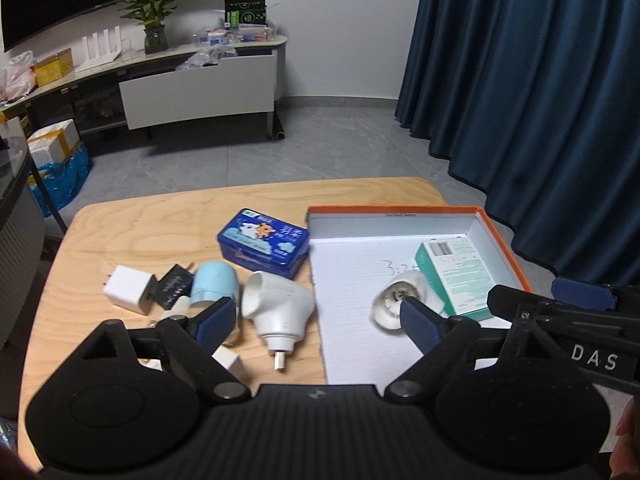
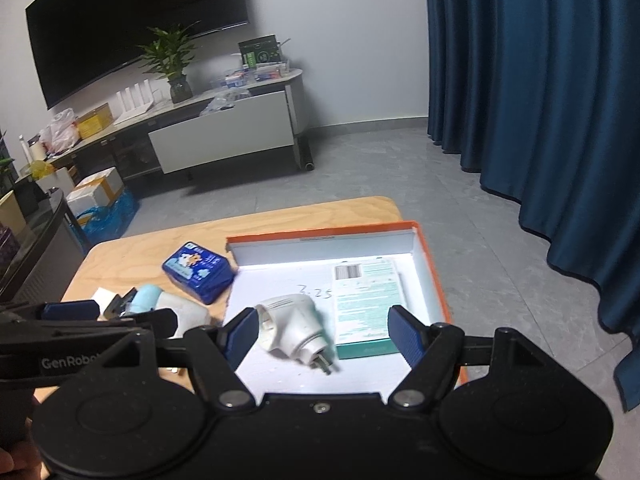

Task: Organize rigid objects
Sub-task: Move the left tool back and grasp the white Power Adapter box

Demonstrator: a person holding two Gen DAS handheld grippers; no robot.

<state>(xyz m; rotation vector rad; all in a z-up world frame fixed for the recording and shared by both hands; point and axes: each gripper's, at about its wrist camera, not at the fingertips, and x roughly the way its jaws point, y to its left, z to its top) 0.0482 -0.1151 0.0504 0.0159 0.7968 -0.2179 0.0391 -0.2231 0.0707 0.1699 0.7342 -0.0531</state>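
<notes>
- Risk of collision: my left hand-held gripper (image 1: 318, 320), spread wide and empty, hovers beside my right hand-held gripper (image 2: 322, 334), equally wide and empty.
- Reaching for the white plug adapter (image 1: 280, 310) on the counter (image 1: 120, 232), I may knock the blue cup (image 1: 214, 284).

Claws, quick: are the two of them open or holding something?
Left claw: open, holding nothing.
Right claw: open, holding nothing.

A wooden desk (image 1: 120, 224) is seen bearing an orange-rimmed box (image 1: 504, 240), blue tin (image 1: 264, 242), white plug (image 1: 280, 308) (lying sideways) and chargers (image 1: 128, 288).
</notes>
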